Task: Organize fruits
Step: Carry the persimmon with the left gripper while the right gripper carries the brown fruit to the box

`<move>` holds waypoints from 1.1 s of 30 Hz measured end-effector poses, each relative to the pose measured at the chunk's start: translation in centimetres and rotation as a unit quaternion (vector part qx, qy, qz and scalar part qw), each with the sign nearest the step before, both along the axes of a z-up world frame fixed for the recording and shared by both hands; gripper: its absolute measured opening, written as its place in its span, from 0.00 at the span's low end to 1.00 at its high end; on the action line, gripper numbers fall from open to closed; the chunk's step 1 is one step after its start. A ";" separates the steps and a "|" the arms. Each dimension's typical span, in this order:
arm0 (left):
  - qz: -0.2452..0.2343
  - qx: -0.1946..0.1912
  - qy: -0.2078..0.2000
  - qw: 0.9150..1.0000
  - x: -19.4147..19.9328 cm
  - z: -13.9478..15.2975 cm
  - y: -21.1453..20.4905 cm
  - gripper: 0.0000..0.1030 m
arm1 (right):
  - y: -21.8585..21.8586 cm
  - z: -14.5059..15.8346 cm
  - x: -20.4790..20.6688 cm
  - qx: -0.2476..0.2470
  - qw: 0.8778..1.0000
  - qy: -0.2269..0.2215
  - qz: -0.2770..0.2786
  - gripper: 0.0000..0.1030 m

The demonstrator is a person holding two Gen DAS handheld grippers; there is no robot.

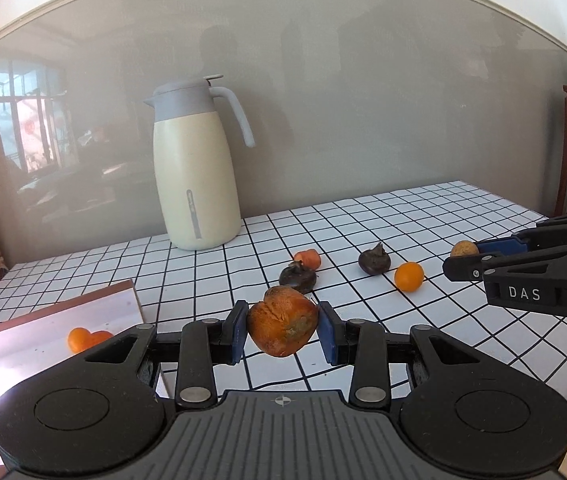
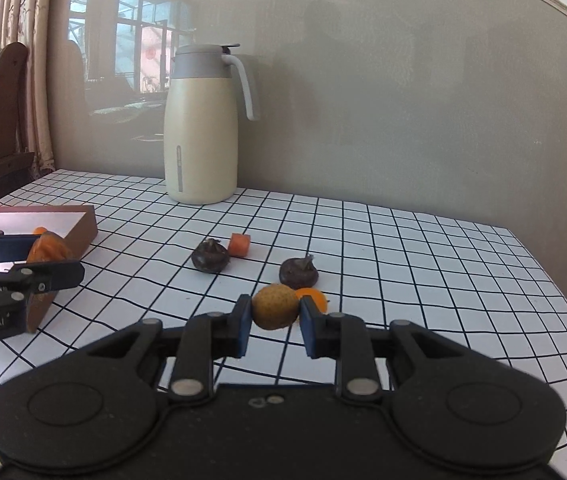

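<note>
I note the table [image 2: 423, 248], under a grid-pattern cloth, with a cream thermos jug [image 2: 199, 132] standing well beyond both sets of fingers. The shallow box [image 1: 95, 300] sits left of and just below my left fingers; it already holds at least two small orange fruits [image 1: 83, 339], with what I take to be a third at its near edge, though the glare there is poor. My left gripper [image 1: 283, 330] is clenched on a wrinkled orange fruit [image 1: 283, 320], lifted clear of the cloth. My right gripper [image 2: 274, 320] is clamped on a small tan round fruit [image 2: 275, 306], also raised.

Left on the table ahead of the fingers: two dark mangosteen-like fruits [image 2: 210, 256] [image 2: 298, 272], a carrot-coloured chunk [image 2: 240, 245] touching the farther one, and a small orange fruit [image 2: 315, 296] just behind my right fingers.

I judge the sorting roughly half done: two pieces in hand awaiting deposit, four more to collect.
</note>
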State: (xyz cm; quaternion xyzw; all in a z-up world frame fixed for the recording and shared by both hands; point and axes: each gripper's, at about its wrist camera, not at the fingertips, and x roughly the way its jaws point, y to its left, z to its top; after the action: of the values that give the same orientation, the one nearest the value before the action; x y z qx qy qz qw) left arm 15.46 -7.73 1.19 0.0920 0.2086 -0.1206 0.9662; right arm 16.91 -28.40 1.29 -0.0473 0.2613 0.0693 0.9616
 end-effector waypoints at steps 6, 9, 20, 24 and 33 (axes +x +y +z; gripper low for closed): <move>0.008 -0.004 -0.005 1.000 -0.7 0.4 1.1 0.36 | 2.0 0.7 0.0 0.002 1.000 -0.008 0.025 0.16; 0.009 -0.004 -0.007 1.000 -0.8 0.5 1.4 0.36 | 2.9 1.1 -0.3 0.001 0.999 -0.013 0.035 0.16; 0.014 -0.005 -0.014 1.000 -1.9 0.8 2.2 0.36 | 4.3 2.0 -0.4 0.005 0.998 -0.028 0.053 0.16; 0.017 -0.002 -0.015 1.000 -2.2 0.9 2.8 0.36 | 5.1 1.9 -0.2 0.008 0.998 -0.026 0.063 0.16; 0.037 0.001 -0.022 0.999 -3.2 1.2 5.0 0.36 | 7.5 2.6 -0.3 0.010 0.995 -0.037 0.089 0.16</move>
State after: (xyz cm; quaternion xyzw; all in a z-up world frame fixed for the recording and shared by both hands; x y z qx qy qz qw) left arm 12.23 -2.71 2.39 0.0880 0.1912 -0.0825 0.9741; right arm 16.58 -20.94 3.90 -0.0631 0.2193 0.1551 0.9612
